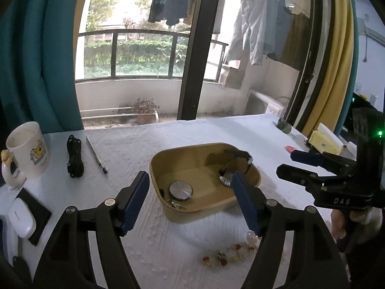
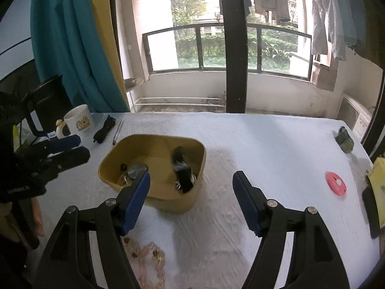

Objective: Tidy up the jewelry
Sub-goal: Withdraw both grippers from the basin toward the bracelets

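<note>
A tan tray [image 1: 168,207] sits mid-table and holds a round silver pocket watch [image 1: 181,190] with a chain and a black-strap wristwatch [image 1: 231,168]. It also shows in the right wrist view [image 2: 166,202], with the pocket watch [image 2: 136,169] and wristwatch [image 2: 182,173] inside. A gold bracelet with red beads [image 1: 228,256] lies on the cloth in front of the tray; it shows in the right wrist view [image 2: 149,257] too. My left gripper [image 1: 190,202] is open and empty above the tray's near side. My right gripper [image 2: 191,200] is open and empty, right of the tray.
A white cloth [image 1: 144,144] covers the table. A cartoon mug [image 1: 30,149], a black coiled cord [image 1: 75,156] and a pen [image 1: 96,155] lie at the far left. A pink disc [image 2: 335,183], a green stone [image 2: 345,139] and a yellow box [image 1: 324,141] sit at the right.
</note>
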